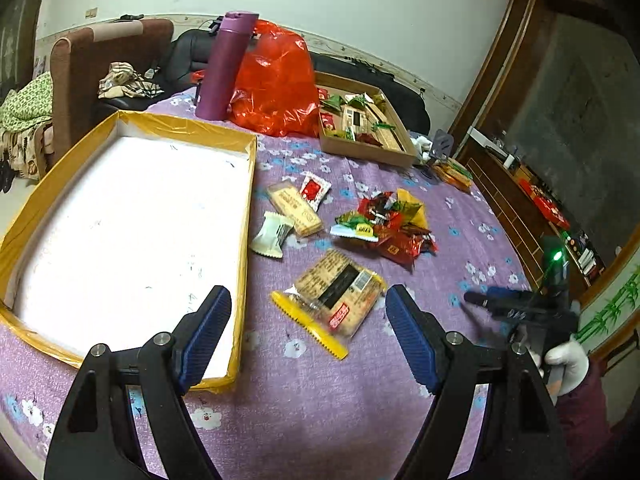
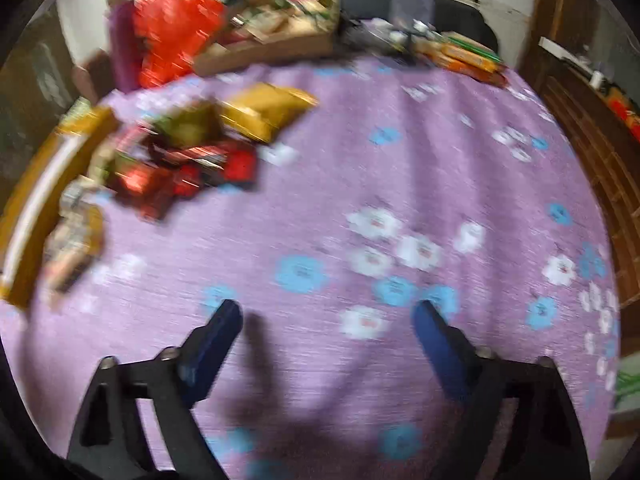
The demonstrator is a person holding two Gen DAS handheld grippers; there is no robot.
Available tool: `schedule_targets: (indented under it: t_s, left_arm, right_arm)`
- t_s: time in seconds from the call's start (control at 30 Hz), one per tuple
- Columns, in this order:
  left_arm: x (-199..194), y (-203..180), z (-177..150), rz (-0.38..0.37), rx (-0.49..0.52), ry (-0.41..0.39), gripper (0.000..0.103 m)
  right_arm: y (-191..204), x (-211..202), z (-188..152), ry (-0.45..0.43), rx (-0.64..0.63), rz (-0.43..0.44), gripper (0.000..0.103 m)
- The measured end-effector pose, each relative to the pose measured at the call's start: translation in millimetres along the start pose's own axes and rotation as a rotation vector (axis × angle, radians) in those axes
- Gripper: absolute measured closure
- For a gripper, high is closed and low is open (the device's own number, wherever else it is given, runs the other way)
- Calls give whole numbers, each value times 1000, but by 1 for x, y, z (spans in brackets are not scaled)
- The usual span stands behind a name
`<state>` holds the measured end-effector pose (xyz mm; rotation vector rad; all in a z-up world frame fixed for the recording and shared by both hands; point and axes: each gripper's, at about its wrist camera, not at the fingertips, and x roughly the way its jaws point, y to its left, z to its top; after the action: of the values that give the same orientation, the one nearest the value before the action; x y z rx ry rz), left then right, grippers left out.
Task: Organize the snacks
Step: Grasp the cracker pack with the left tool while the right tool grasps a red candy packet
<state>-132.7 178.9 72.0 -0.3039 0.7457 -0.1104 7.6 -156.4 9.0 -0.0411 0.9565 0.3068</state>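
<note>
Left wrist view
Left gripper (image 1: 308,300): jaws spread wide, nothing between the pads; it hangs above the purple flowered cloth (image 1: 304,408).
Cracker pack (image 1: 338,294): clear wrapper with a yellow serrated edge, lying flat on the cloth just ahead of the fingertips, in line with the gap between them, touching neither.
Big box (image 1: 246,184): yellow-rimmed with a white floor, on the left of the table, nothing visible inside; the left finger overlaps its near right corner in the picture.
Loose snacks: a long biscuit bar (image 1: 294,210), a small red-and-white packet (image 1: 316,190) touching its far end, and a pale wrapped piece (image 1: 272,236) just beside the box wall.
Snack pile (image 1: 388,224): red, green and yellow wrappers heaped together, right of the bar.
Cardboard tray (image 1: 370,154): at the far edge, holding assorted packets.
Behind: a purple flask (image 1: 224,66) upright, a red plastic bag (image 1: 276,80) touching it.
Right gripper (image 1: 480,300): seen at the far right, held by a white-gloved hand (image 1: 568,362), over the cloth.

Right wrist view (blurred)
Right gripper (image 2: 328,316): jaws apart, only bare cloth between them.
Snack pile (image 2: 188,156): well off to the upper left, with a yellow bag (image 2: 268,110) at its far side.
Big box (image 2: 40,200): its yellow wall runs down the left edge.
Cardboard tray (image 2: 272,46): at the far side, beside the red bag.
</note>
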Motion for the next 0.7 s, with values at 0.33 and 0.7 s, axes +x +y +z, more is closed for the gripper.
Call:
schedule_targets:
  t_s: [0.33, 0.7]
  left_arm:
    - [16, -34, -11, -58, 145, 39, 37]
    - [39, -40, -4, -40, 251, 98, 37]
  right_arm:
    - [92, 16, 50, -127, -212, 87, 24]
    - [122, 61, 58, 0, -320, 175, 63]
